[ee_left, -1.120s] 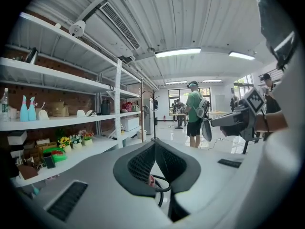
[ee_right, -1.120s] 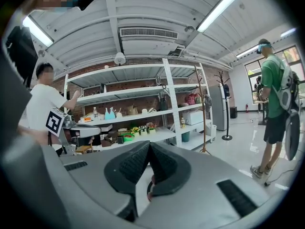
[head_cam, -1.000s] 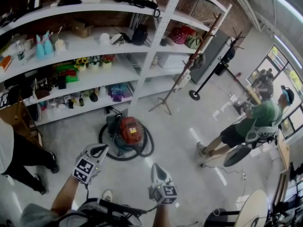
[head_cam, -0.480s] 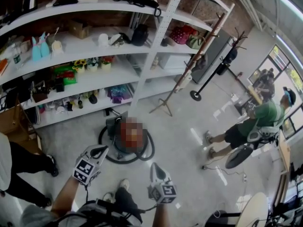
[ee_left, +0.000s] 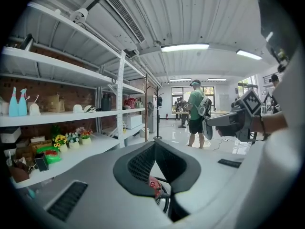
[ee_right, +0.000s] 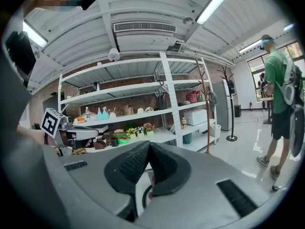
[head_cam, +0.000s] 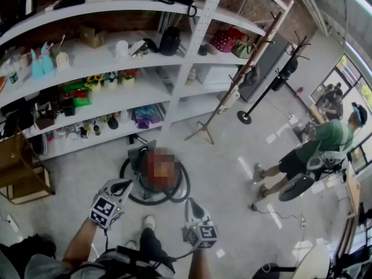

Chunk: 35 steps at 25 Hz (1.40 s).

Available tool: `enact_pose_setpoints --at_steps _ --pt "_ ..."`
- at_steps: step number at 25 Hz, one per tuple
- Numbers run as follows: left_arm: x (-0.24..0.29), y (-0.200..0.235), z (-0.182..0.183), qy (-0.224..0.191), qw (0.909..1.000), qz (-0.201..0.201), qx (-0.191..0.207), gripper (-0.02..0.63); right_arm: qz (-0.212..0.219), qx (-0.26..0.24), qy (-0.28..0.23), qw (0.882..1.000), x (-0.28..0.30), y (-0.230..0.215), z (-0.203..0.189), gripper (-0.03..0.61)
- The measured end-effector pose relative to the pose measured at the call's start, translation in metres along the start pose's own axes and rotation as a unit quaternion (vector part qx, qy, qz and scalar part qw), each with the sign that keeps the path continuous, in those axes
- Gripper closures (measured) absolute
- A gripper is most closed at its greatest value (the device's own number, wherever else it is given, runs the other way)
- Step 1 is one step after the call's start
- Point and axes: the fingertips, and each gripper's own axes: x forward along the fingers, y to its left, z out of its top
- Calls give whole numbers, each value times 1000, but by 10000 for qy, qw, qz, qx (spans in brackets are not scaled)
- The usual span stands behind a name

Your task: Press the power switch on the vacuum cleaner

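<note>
Vacuum [head_cam: 141, 158] stands on the floor ahead, below the shelves [head_cam: 116, 100], well apart from both grippers. Left gripper [head_cam: 119, 185] and right gripper [head_cam: 190, 205] are clenched and empty. We should close in and press squarely with one closed tip; we cannot make out the switch.

Open floor [head_cam: 224, 182] around hose-ringed vacuum cleaner [head_cam: 152, 168]
</note>
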Motion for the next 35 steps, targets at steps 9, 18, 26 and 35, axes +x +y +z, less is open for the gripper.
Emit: enact_pose_setpoints --at_steps 9,18,26,35 --pt "63 24 12 98 9997 191 -143 605 228 88 89 9997 54 -46 20 575" --pt "122 46 10 305 9986 391 -191 604 541 92 294 9981 117 -79 15 575" --pt "166 63 7 419 9973 541 -257 604 812 135 335 9960 162 -107 17 575" --pt "195 74 -3 518 9963 605 -328 604 886 47 476 9949 193 -127 13 575"
